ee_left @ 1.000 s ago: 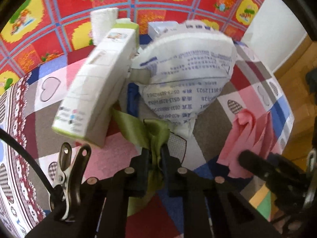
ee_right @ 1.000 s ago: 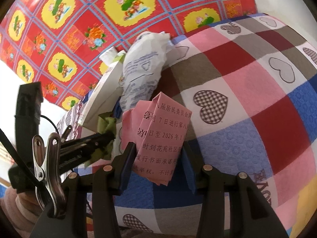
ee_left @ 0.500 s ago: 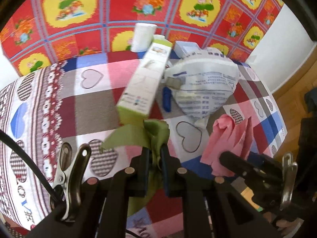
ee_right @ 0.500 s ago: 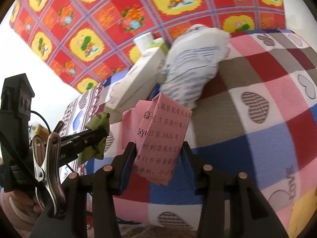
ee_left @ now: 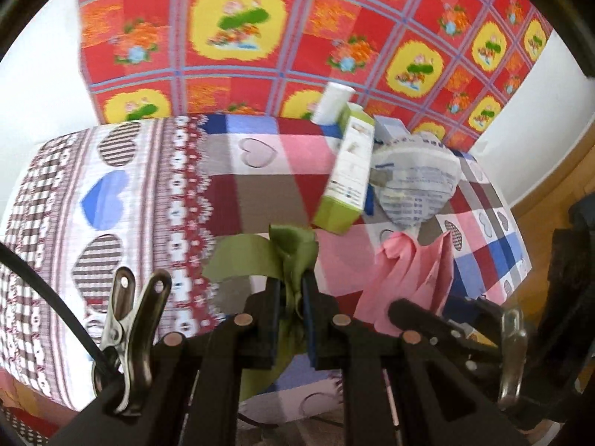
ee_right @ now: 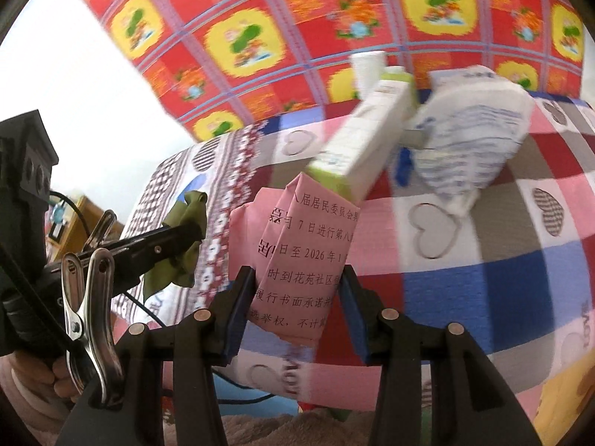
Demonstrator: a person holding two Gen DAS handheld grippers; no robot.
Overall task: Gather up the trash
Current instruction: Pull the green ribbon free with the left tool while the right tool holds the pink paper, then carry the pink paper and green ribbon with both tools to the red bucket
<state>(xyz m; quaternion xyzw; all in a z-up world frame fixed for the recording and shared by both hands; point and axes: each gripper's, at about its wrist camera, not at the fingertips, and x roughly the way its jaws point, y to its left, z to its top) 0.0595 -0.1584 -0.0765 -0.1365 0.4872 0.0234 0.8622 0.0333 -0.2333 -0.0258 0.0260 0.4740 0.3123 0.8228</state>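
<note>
My left gripper (ee_left: 293, 290) is shut on a crumpled green ribbon (ee_left: 267, 256), held over the near part of the heart-patterned bedspread (ee_left: 122, 200). My right gripper (ee_right: 297, 286) is shut on a folded pink printed paper (ee_right: 297, 260); in the left wrist view the same pink paper (ee_left: 409, 271) shows at the right. The left gripper with the green ribbon (ee_right: 186, 238) appears at the left of the right wrist view. Farther back on the bed lie a white-and-green carton (ee_left: 349, 174), a crumpled white printed bag (ee_left: 416, 182) and a white roll (ee_left: 331, 104).
A red and yellow flowered cloth (ee_left: 297, 29) hangs behind the bed. White walls (ee_left: 41, 74) flank it, and wooden floor (ee_left: 550, 200) shows at the right. A small blue-white box (ee_left: 390, 130) sits behind the carton. A person's hand (ee_right: 37, 379) holds the left gripper's handle.
Both grippers have pulled back and risen from the pile with their ribbon and pink paper still held. The carton, bag and roll now look smaller and farther away.
</note>
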